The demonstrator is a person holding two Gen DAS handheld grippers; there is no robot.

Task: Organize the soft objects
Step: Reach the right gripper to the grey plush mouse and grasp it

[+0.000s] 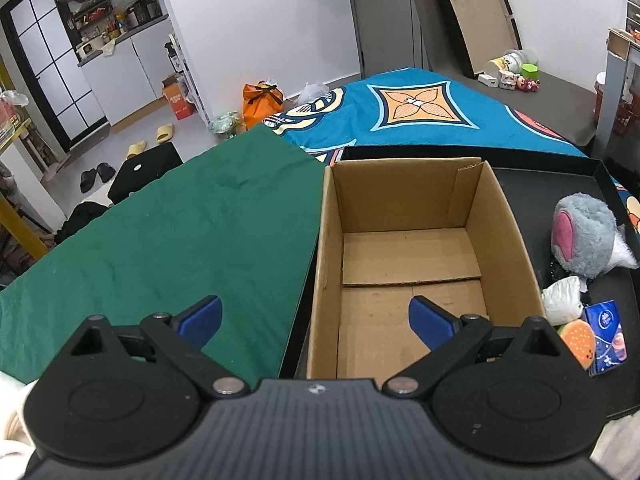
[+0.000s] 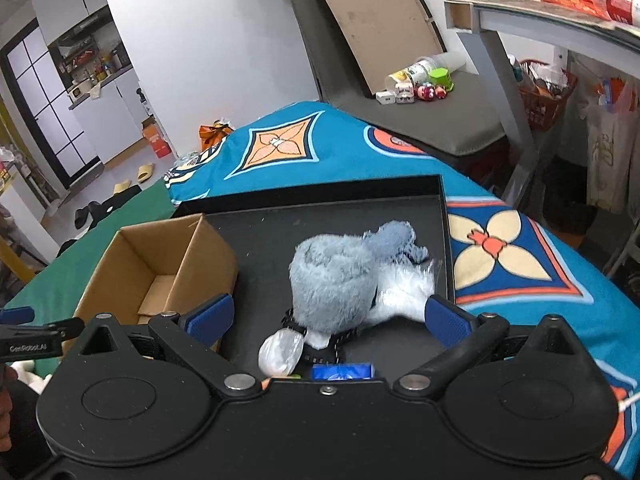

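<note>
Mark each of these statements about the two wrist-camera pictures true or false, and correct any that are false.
1. The cardboard box has nothing in it. True.
2. The grey plush toy lies inside the cardboard box. False: it lies in the black tray, beside the box.
3. The left gripper is open and holds nothing. True.
4. The right gripper is shut on the plush toy. False: it is open, with the toy ahead of it.
5. A blue tissue pack lies in the tray near the small burger toy. True.
6. The green cloth lies on the right of the box in the left wrist view. False: it lies on the left.
</note>
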